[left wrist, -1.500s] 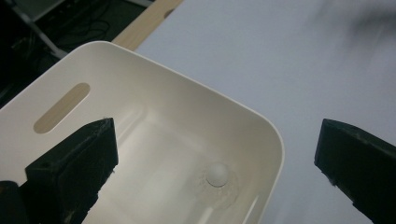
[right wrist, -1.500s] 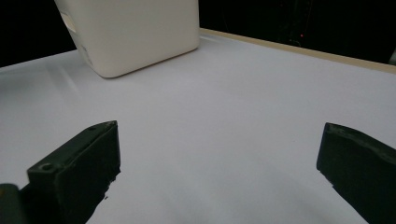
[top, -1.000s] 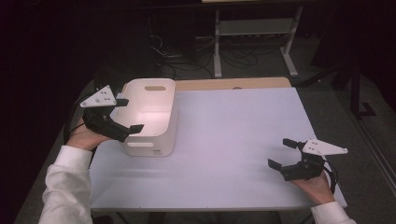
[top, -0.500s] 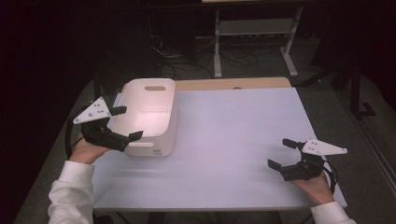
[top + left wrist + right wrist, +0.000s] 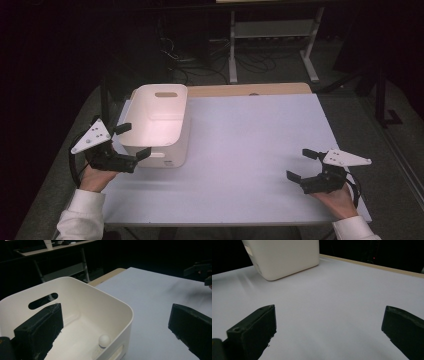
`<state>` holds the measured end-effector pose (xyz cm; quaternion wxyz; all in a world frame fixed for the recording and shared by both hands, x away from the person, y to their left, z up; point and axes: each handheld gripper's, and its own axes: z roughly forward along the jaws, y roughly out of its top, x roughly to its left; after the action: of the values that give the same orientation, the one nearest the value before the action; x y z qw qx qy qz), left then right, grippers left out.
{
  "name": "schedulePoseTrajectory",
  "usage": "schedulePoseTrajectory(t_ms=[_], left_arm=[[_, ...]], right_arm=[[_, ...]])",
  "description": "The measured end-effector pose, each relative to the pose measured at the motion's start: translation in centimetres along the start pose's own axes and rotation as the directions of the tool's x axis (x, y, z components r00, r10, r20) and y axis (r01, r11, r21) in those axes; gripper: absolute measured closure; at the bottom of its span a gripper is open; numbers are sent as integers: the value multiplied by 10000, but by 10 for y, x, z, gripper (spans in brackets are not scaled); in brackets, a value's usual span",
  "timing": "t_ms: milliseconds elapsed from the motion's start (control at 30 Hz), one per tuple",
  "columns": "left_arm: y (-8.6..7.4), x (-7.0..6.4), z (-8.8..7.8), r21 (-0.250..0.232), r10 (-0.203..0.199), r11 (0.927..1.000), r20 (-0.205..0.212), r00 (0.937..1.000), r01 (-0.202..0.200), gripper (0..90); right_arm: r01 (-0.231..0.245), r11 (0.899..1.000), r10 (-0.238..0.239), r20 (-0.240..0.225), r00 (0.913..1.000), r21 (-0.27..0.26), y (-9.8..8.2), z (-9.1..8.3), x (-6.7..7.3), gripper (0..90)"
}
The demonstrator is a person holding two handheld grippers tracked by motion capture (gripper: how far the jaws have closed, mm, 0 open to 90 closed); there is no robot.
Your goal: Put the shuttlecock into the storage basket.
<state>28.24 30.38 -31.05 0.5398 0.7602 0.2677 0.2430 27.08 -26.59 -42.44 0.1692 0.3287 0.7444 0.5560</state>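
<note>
Bin (image 5: pixel 159 125) long axis runs front-to-back | left claw (image 5: pixel 131 140) open beside it | right claw (image 5: pixel 301 164) open

A bin (image 5: pixel 159 125) stands on the left part of the table (image 5: pixel 250 135), toward its far edge. A small ball (image 5: pixel 104 341) lies in the bin, on its floor against the near wall. The left gripper (image 5: pixel 131 142) hangs at the bin's near left corner, just beside the rim, one jaw over the bin's inside and the other outside its wall, over the table. The right gripper (image 5: pixel 300 165) sits at the table's near right, well apart from the bin, with bare table between them. A strip of board (image 5: pixel 250 90) runs along the table's far edge, to the right of the bin. Behind the table stands a rack (image 5: pixel 272 30) on the floor, with cables (image 5: pixel 200 55) to its left.
</note>
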Motion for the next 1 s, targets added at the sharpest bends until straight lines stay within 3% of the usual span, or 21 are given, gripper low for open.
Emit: schedulePoseTrajectory(t_ms=[133, 267, 467, 633, 800, 833, 1000], left_arm=[[-7, -4, -1, -205, -129, 9997, -164, 9998, 126, 0], [-15, -3, -2, -369, -522, 9980, -275, 9983, 511, 0], [-26, -5, -7, -784, -576, 9954, -341, 9978, 548, 0], [-33, -8, -11, -1309, -671, 9892, -91, 9977, 654, 0], [-43, -9, -12, -1280, -824, 9883, 78, 9966, 827, 0], [-45, -9, -13, -1218, -694, 9901, 50, 9976, 695, 0], [-54, -10, -15, -1408, -756, 9871, 128, 9971, 766, 0]], right_arm=[[-8, 10000, 8, -10, 10000, 12, 0, 0, 0, 0], [-30, 10000, 30, 4, 10000, 12, 0, 0, 0, 0], [-21, 10000, 21, 12, 10000, -10, 0, 0, 0, 0], [-59, 10000, 59, 33, 10000, -36, 0, -1, 0, 0], [-52, 10000, 52, 47, 10000, -30, 0, -1, 1, 0], [-44, 10000, 44, 45, 10000, -22, 0, -1, 1, 0], [-8, 10000, 8, 51, 10000, -3, 0, -1, 0, 0]])
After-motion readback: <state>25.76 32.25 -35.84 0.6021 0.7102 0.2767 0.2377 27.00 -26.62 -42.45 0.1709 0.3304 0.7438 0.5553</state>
